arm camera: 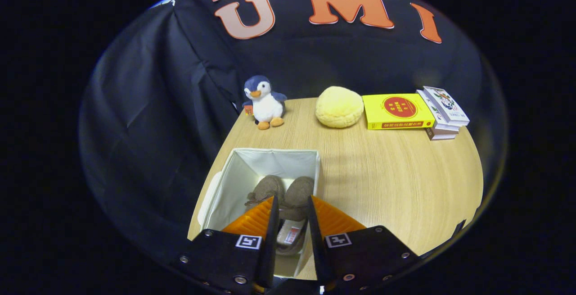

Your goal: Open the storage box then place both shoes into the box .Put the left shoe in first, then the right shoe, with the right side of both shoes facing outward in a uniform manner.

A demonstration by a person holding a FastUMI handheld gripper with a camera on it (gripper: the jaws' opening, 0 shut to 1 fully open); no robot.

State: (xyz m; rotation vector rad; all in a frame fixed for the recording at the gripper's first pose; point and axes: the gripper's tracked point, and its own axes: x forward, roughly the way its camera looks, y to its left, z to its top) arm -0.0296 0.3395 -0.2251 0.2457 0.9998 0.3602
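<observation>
Fabric box (252, 160), two shoes (281, 193), gripper (291, 205) parted

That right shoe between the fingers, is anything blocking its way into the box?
Nothing visible does. The right shoe already sits inside the open storage box, beside the left shoe. The hand-held gripper hangs over it, fingers apart.

Nothing legible: print on the yellow hardcover book's (398, 111) red circle is too small to read.
</observation>
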